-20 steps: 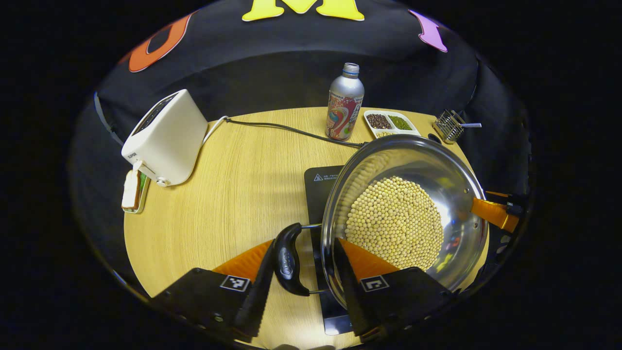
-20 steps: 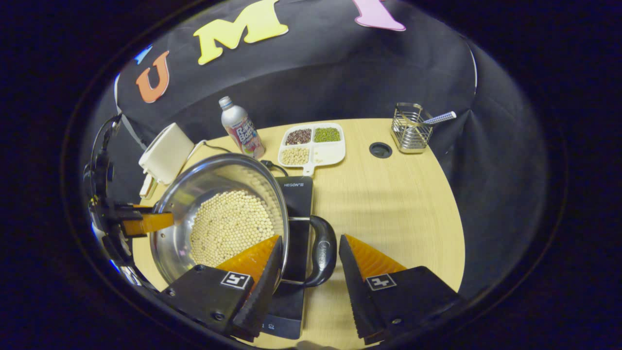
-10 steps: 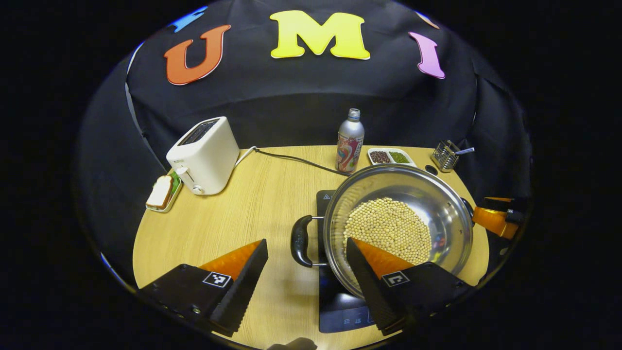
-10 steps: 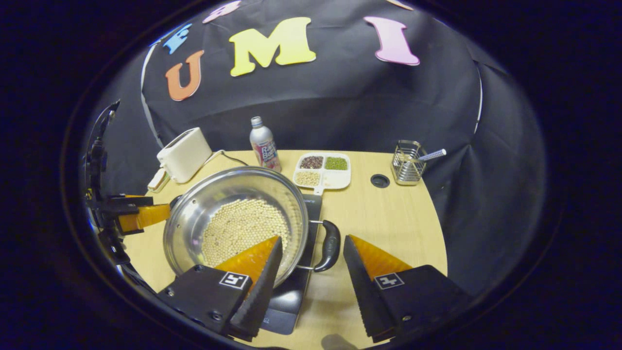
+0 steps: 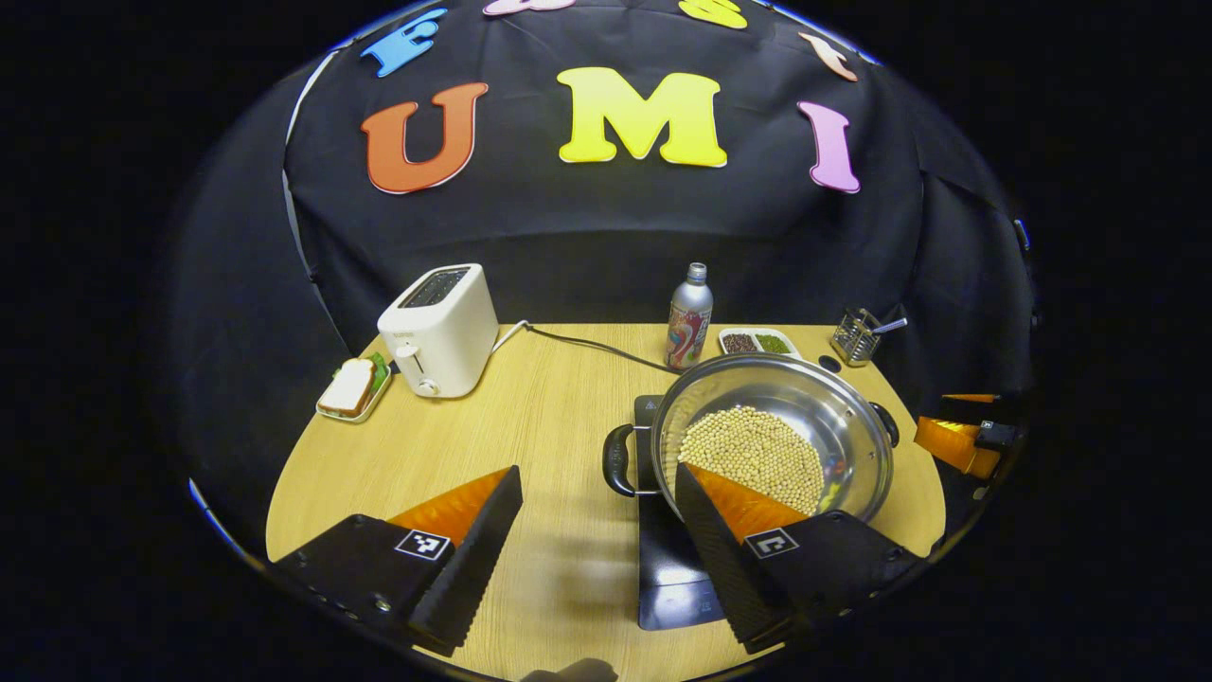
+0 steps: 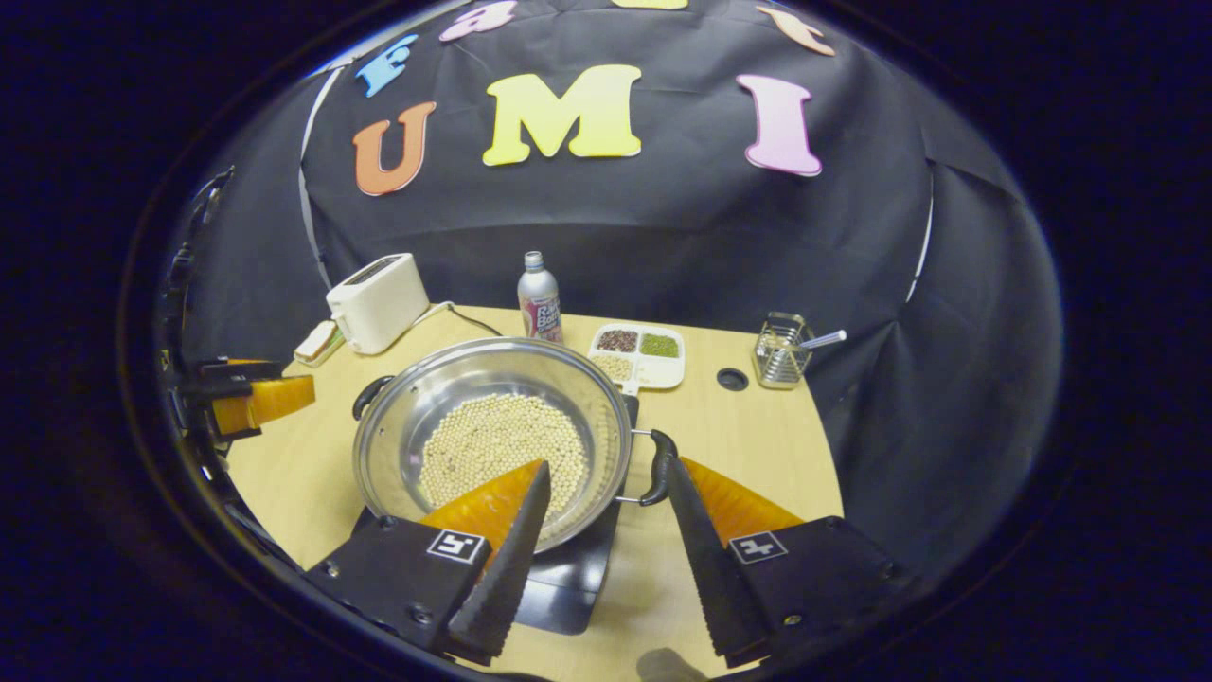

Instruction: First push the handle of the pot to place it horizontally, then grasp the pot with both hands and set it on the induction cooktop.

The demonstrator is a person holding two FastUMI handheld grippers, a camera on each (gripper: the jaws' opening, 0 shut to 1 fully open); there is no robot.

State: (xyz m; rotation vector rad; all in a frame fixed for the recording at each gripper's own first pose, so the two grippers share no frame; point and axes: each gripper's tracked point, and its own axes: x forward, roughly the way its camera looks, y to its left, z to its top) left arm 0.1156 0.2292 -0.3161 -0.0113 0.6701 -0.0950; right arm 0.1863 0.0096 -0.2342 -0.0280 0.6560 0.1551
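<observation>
Round wooden table (image 5: 492,445), left gripper view: steel pot of pale beans (image 5: 772,445) sits on black induction cooktop (image 5: 672,568); left gripper (image 5: 597,559) fingers spread, holding nothing. Right gripper view: right gripper (image 6: 606,559) fingers apart, empty, pot's black handle (image 6: 655,469) between tips.

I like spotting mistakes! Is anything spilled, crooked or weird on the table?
Nothing spilled. The pot of soybeans sits upright on the induction cooktop, overhanging its edges. Toaster and bottle stand straight.

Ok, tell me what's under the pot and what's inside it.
The pot sits on the black induction cooktop, whose front edge sticks out below it; the rest of the cooktop is covered. Inside lies a layer of pale beans hiding the pot's bottom.
</observation>
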